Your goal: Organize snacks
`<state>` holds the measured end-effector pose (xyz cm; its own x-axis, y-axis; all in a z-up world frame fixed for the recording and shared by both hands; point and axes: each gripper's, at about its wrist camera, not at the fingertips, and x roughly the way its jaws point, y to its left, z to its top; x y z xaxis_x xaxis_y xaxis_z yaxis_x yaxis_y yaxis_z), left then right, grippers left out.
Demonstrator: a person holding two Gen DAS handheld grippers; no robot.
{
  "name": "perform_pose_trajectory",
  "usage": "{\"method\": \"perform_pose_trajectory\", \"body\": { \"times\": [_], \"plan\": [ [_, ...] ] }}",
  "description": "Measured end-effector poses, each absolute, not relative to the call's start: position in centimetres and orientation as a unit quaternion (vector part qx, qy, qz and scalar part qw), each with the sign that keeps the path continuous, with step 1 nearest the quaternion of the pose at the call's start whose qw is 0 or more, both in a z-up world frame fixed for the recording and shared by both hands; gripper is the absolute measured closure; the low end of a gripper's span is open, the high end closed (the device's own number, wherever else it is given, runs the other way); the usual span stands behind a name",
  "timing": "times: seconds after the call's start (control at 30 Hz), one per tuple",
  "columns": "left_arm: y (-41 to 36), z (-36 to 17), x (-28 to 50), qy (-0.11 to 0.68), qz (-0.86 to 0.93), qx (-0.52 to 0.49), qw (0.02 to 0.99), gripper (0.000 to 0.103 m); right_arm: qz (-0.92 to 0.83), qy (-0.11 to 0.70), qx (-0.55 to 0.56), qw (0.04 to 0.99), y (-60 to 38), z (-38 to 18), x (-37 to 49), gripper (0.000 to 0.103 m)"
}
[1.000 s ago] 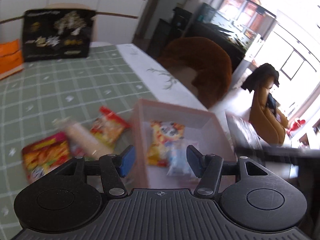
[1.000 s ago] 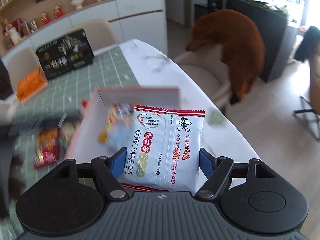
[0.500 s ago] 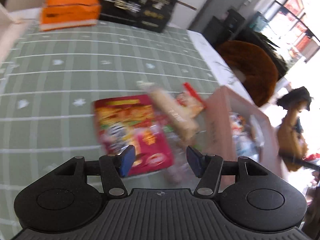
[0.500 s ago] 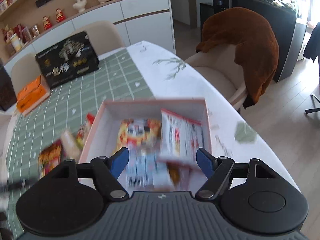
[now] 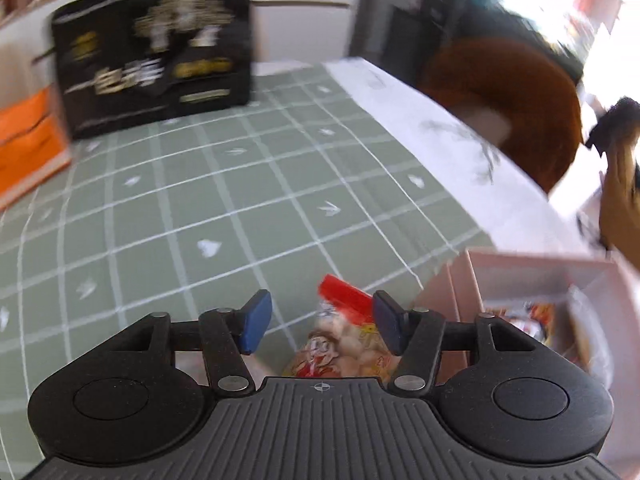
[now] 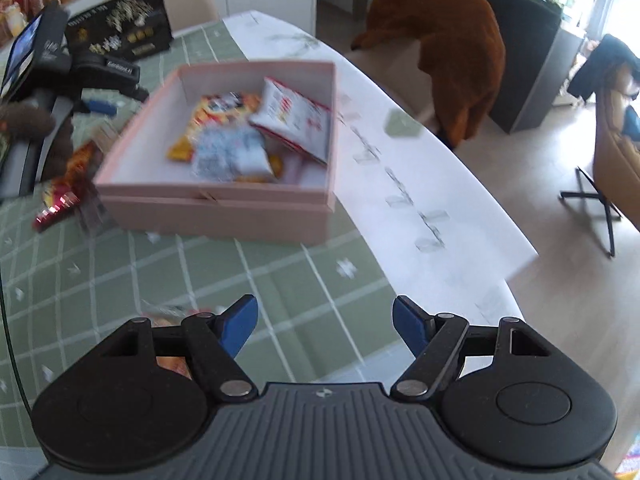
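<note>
A pink box [image 6: 224, 204] on the green checked tablecloth holds a white snack packet [image 6: 294, 118], a yellow packet [image 6: 218, 114] and a pale blue packet [image 6: 228, 154]. My right gripper [image 6: 325, 326] is open and empty, well in front of the box. My left gripper [image 5: 320, 326] is open over a red and yellow snack packet [image 5: 344, 344] that lies between its fingers beside the box [image 5: 520, 276]. The left gripper also shows in the right wrist view [image 6: 100, 106], left of the box, near a red packet [image 6: 66, 186].
A black gift box [image 5: 154, 54] and an orange box [image 5: 28, 148] stand at the far end of the table. A chair draped in brown fur [image 6: 448, 52] stands beyond the table's white right edge [image 6: 400, 184]. Another packet [image 6: 168, 314] lies by my right gripper.
My right gripper has let the white packet fall into the box and has pulled back toward the table's near end. My left gripper has swung from the box to the loose packets.
</note>
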<state>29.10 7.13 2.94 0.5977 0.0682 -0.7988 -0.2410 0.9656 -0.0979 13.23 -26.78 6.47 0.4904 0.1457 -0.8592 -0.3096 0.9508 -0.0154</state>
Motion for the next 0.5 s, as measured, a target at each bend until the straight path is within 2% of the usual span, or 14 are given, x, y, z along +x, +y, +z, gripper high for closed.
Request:
{"method": "perform_pose_trajectory", "body": {
  "times": [0.07, 0.27, 0.5],
  "plan": [
    [6.8, 2.3, 29.3, 0.444, 0.055, -0.084, 0.890, 0.063, 0.127, 0.493, -0.078, 0.857, -27.6, 6.2, 13.4, 0.028],
    [6.3, 2.3, 25.2, 0.449, -0.008, -0.056, 0.892, 0.063, 0.121, 0.506, -0.058, 0.852, -28.5, 5.5, 14.0, 0.028],
    [7.0, 2.5, 17.4, 0.459, -0.044, -0.122, 0.879, 0.065, 0.149, 0.516, -0.046, 0.842, -25.1, 4.8, 13.7, 0.028]
  ]
}}
